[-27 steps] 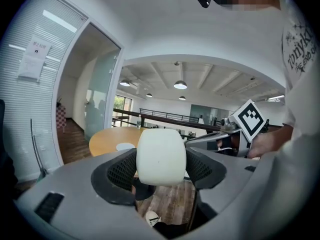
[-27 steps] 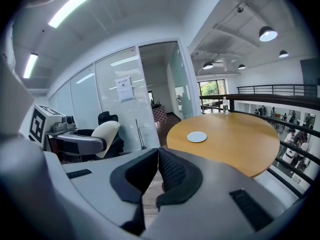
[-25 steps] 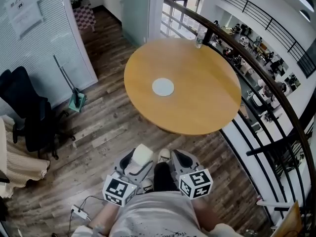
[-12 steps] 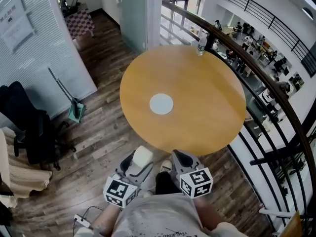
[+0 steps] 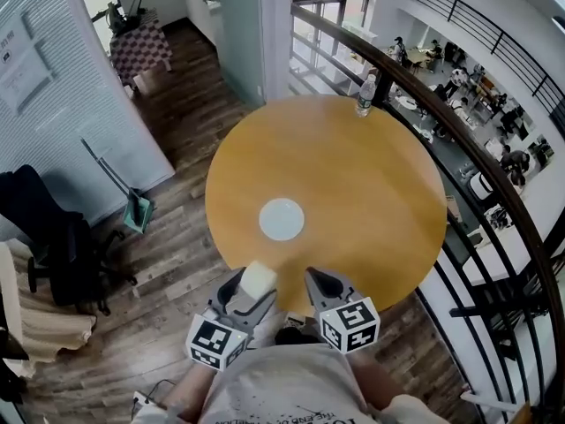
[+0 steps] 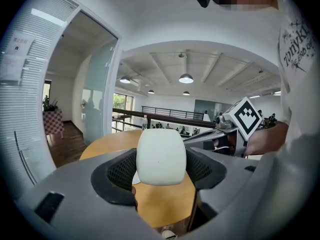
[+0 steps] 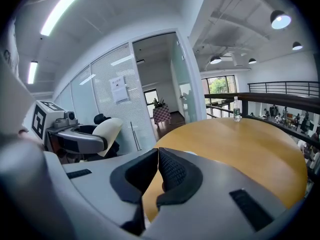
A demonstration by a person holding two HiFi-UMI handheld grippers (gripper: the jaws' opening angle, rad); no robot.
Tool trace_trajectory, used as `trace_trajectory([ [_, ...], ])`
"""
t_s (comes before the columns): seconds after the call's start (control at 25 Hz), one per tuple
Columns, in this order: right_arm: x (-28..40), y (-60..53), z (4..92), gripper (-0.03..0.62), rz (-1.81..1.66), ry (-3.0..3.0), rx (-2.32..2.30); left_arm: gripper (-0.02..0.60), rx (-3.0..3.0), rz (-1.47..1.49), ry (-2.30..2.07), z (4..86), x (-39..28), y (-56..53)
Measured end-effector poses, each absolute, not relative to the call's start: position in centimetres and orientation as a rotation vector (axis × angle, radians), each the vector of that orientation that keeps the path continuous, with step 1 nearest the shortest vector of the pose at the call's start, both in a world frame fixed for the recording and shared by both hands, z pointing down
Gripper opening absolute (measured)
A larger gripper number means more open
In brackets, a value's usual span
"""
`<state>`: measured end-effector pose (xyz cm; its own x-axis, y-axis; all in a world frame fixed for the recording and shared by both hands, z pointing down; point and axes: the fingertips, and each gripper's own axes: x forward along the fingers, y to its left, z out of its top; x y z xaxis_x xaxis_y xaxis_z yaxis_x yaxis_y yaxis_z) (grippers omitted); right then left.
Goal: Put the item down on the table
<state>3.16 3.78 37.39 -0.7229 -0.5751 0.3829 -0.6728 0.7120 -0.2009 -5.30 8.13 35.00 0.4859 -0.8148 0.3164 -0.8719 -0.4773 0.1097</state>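
Broad bare tabletop (image 5: 371,193) ahead; only a white disc (image 5: 282,219) near, bottle (image 5: 364,96) at far rim

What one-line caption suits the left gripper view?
Left gripper holds a white rounded item, with the round wooden table ahead.

Round wooden table (image 5: 371,201), white disc (image 5: 282,219) near its middle, bottle (image 5: 364,97) at far edge by railing (image 5: 481,170). Left gripper (image 5: 250,290) holds white item (image 5: 258,280) at near edge; right gripper (image 5: 318,281) alongside

My left gripper (image 5: 254,288) is matt grey plastic, its black pads (image 6: 121,173) finely meshed, clamping a smooth, matt off-white item (image 6: 161,156). The table (image 5: 371,201) is smooth satin wood, the floor (image 5: 177,263) grainy planks.
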Motion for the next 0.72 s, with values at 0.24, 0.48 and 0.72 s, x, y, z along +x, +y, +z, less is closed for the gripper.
trace_trajectory([
  [0.24, 3.9, 0.4, 38.2, 0.026, 0.497, -2.622, 0.960, 0.316, 2.502, 0.382, -1.423, 35.4, -4.2, 4.9],
  [0.48, 4.2, -1.6, 38.0, 0.026, 0.509, -2.609, 1.034, 0.316, 2.514, 0.384, -1.407, 35.5, -4.7, 2.7],
  [0.72, 4.9, -3.7, 36.6, 0.026, 0.502, -2.564, 1.177, 0.316, 2.524, 0.400, -1.316, 35.6, -5.2, -0.7],
])
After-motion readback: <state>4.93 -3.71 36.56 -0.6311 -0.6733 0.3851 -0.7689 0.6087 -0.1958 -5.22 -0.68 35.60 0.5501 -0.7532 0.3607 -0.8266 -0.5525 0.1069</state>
